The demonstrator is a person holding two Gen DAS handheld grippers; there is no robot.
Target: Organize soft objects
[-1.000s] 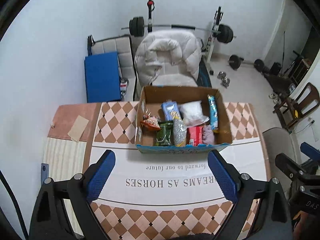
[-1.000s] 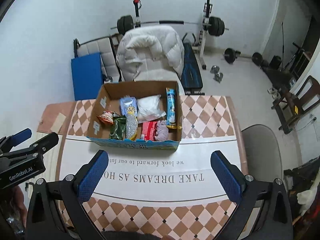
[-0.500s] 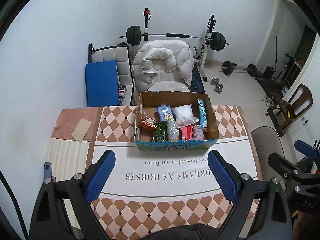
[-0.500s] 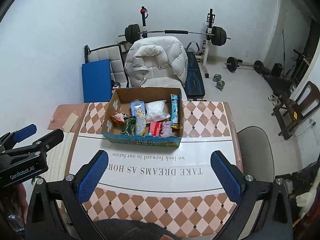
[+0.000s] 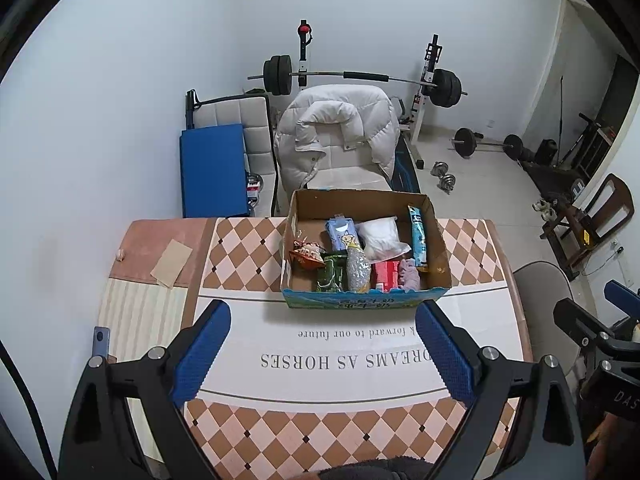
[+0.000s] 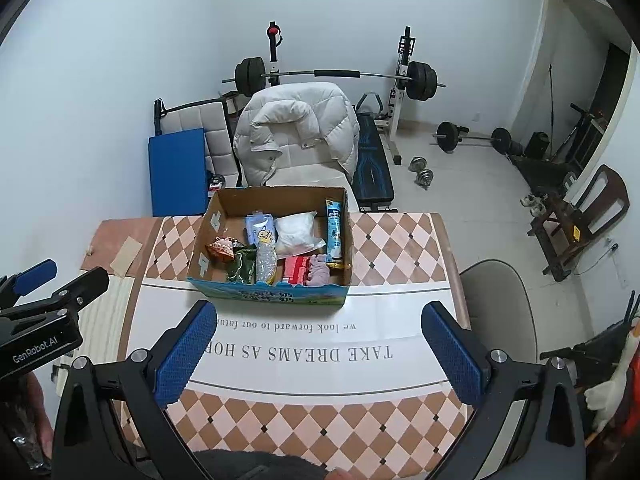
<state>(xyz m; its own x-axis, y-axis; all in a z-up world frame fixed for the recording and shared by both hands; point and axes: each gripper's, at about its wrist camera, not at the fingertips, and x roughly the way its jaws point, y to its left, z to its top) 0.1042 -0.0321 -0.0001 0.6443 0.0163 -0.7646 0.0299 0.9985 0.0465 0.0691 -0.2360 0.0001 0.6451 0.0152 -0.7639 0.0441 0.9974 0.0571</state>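
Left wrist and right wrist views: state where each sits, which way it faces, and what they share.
Left wrist view: on the left claw, angled down at the table; own open blue fingers show, right claw at right edge.
Right wrist view: on the right claw, same downward tilt; own open fingers show, left claw at left edge.
Shared: cardboard box of soft packets, white jacket, barbell rack.
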